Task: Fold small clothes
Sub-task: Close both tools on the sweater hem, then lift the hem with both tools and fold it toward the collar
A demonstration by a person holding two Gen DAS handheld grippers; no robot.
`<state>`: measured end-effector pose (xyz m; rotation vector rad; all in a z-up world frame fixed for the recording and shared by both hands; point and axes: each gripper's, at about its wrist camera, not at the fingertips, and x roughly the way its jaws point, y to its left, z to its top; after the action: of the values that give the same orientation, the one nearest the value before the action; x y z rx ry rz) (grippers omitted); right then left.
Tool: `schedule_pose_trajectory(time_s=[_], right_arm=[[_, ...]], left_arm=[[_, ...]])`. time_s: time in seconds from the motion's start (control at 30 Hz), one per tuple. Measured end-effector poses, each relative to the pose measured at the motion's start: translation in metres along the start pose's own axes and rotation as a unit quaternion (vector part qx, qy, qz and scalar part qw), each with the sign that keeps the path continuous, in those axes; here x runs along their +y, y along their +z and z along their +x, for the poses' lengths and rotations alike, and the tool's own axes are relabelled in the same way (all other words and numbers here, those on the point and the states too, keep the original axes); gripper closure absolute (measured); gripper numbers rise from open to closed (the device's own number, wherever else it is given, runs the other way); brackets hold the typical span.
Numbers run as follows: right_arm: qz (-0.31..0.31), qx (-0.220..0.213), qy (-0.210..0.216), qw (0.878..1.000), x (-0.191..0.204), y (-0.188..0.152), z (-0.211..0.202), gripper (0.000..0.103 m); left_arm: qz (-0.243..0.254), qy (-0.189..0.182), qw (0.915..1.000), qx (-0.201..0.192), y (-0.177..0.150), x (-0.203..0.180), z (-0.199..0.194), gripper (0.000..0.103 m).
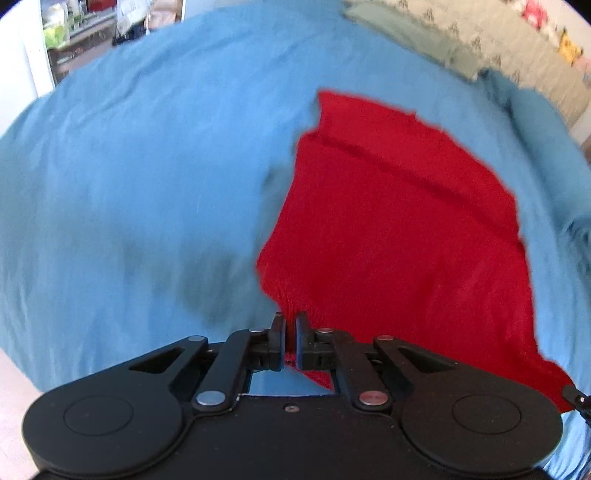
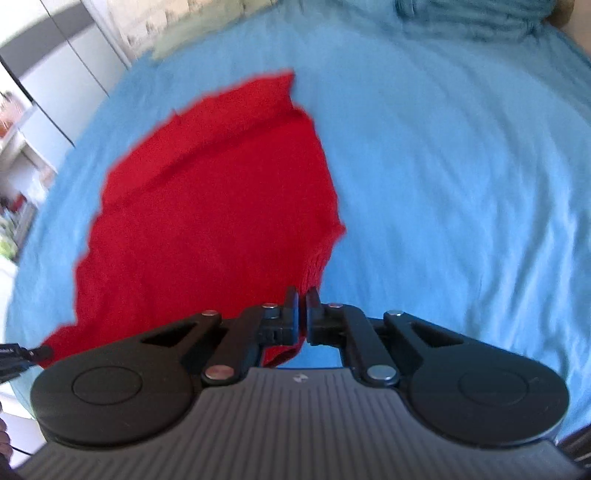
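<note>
**Both hand-held grippers pinch the near hem of a red knit on a blue bed sheet**

A small red knitted garment (image 1: 399, 229) lies spread on a wrinkled light-blue bed sheet (image 1: 147, 166). Its far part rests on the sheet, with a raised fold line running across it, while the near ribbed hem rises toward the cameras.

The left hand-held gripper (image 1: 290, 325) has its two black fingers drawn nearly together, with the red ribbed edge caught between them at the near left corner of the garment. The right hand-held gripper (image 2: 302, 301) is likewise closed to a narrow slit on the near right corner of the same hem (image 2: 310, 269). In each wrist view the tip of the other gripper shows at the frame edge, just beside the opposite hem corner.

Around the garment the sheet is bare on both sides; a dark shadow falls on it just left of the garment in the left wrist view. Beyond the garment, at the sheet's far edge, lies a pale green patterned cover (image 1: 498, 48). To the right of the garment, a bunched ridge of the same blue fabric (image 1: 546, 155) stands up along the sheet's border. Far left of the garment, past the sheet's edge, are blurred shelves with green and white items (image 1: 74, 26) and pale cupboard doors (image 2: 66, 74). Both views are motion-blurred, so fine detail of the knit is unclear.
</note>
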<state>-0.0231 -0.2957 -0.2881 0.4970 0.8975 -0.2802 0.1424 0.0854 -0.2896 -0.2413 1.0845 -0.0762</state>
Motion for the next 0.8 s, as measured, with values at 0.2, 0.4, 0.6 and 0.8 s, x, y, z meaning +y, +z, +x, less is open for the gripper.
schedule_pose_trajectory(time_s=[0.2,0.4,0.6,0.8], right_arm=[[0.011,-0.065,0.031,0.997,0.022,0.065,-0.025,0.084],[-0.007,-0.110,0.040,0.993,0.057,0.136,-0.017,0.084],[-0.025,-0.135,0.041,0.990,0.088,0.210,0.039,0.084],[-0.041,-0.150,0.043,0.987,0.090,0.262,0.132,0.084]], left_arm=[[-0.023,-0.037,0.9977,-0.053,0.061,-0.014,-0.018,0.099],[-0.022,-0.068,0.9929,-0.095,0.130,-0.034,-0.009,0.099],[-0.034,-0.087,0.9874,-0.127,0.214,-0.059,0.038,0.099],[-0.039,-0.076,0.9846,-0.153,0.267,-0.080,0.115,0.099]])
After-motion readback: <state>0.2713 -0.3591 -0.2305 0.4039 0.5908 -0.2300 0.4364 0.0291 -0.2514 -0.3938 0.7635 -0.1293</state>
